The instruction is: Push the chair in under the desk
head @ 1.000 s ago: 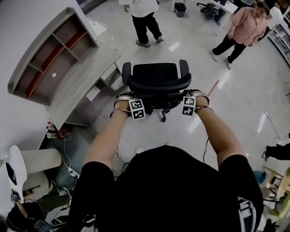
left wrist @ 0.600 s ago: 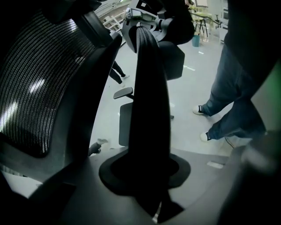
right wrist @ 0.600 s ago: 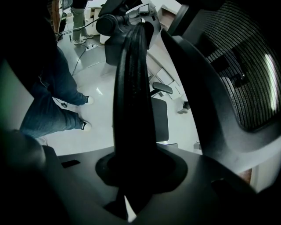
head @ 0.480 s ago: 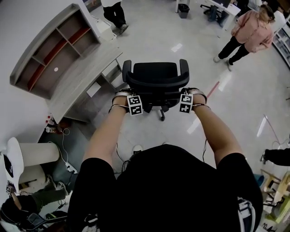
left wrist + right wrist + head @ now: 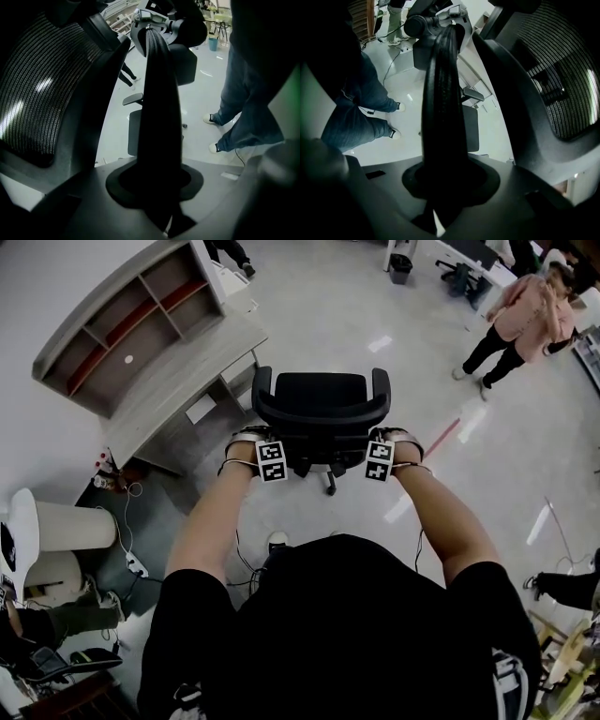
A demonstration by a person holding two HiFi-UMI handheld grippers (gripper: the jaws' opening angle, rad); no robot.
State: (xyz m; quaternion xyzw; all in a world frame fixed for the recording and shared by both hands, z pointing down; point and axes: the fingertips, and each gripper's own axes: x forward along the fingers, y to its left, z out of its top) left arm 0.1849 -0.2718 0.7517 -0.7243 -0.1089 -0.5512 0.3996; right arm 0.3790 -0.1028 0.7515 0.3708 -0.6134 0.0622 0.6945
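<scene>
A black mesh office chair (image 5: 323,404) stands on the pale floor with its back toward me, its seat facing away. A grey desk (image 5: 178,381) with a shelf hutch (image 5: 122,324) lies to its left, apart from the chair. My left gripper (image 5: 265,448) is shut on the left end of the backrest's top rim (image 5: 159,117). My right gripper (image 5: 382,448) is shut on the rim's right end (image 5: 443,108). The left gripper view shows the mesh (image 5: 37,93) at the left, and the right gripper view shows the mesh (image 5: 562,93) at the right.
A person in a pink top (image 5: 525,320) stands at the far right. Cables and a power strip (image 5: 131,563) lie on the floor by the desk's near end, beside a white round stand (image 5: 56,531). A red floor line (image 5: 450,432) runs right of the chair.
Both grippers keep their hold on the chair back. The desk has shifted up and right in the head view, nearer the chair's left arm. A person in dark trousers has walked off at the top left.
</scene>
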